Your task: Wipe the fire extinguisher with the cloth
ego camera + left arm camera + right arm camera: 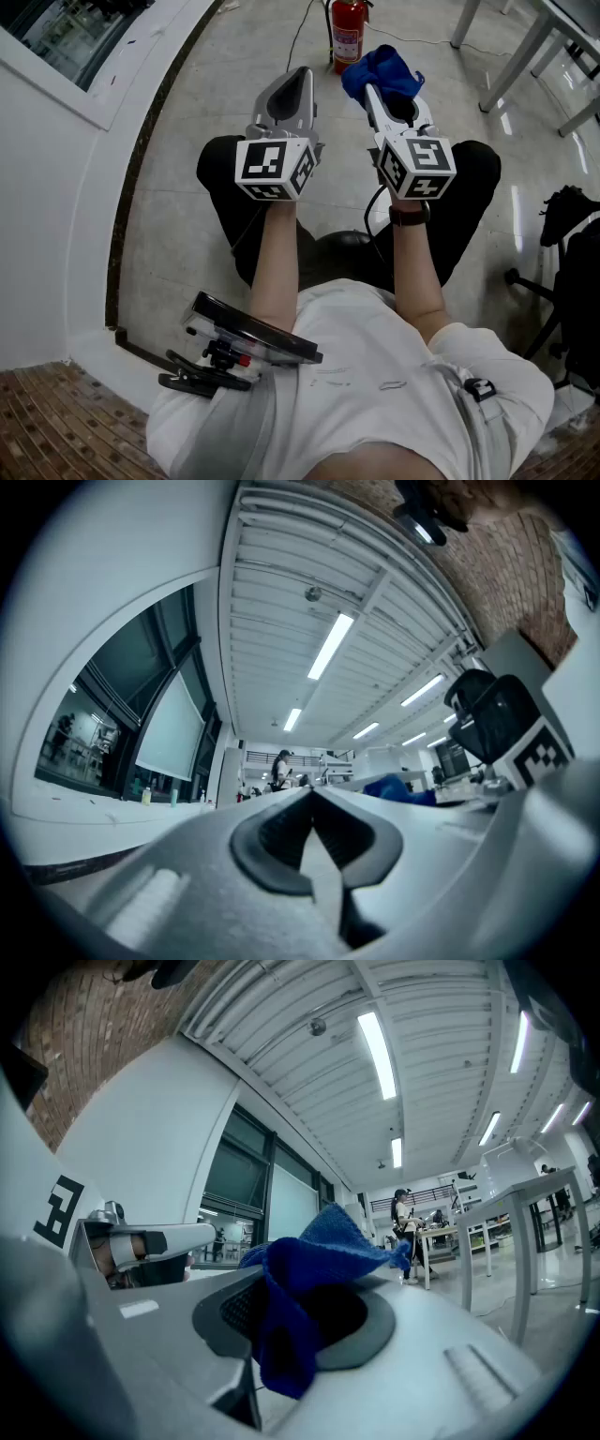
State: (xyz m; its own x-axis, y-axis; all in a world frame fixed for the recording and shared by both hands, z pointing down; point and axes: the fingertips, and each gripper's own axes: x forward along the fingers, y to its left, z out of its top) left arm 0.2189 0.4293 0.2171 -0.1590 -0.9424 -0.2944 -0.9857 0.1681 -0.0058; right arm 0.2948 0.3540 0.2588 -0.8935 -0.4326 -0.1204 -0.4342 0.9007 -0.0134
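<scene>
Head view: looking steeply down on a person in a white shirt and black trousers, arms stretched forward, one gripper in each hand over a pale grey floor. The left gripper [300, 80] sits just left of centre in the upper half of the frame. Its marker cube [275, 169] lies nearer the camera. The right gripper [373, 94] is just beside it, to the right, with its own marker cube [419, 167] and a dark wristband [410, 215] below that.

A bunched blue cloth [382, 70] covers the tip of the right gripper. The red fire extinguisher [348, 33] stands upright on the floor at the top centre of the frame, partly cut off by the top edge. Its lower part meets the cloth's upper left edge in the picture. Whether the two touch cannot be told from this angle. A thin black cable [302, 28] runs across the floor left of the extinguisher. Grey table legs [506, 66] cross the upper right corner.

Left gripper view: the two jaws are pressed together with nothing between them. The blue cloth shows as a small patch right of centre, with the right gripper's marker cube above it at the right edge.

Right gripper view: the jaws are clamped on the cloth, whose folds fill the centre of the frame and stand up above the jaw pads. The left gripper shows at the left edge.
</scene>
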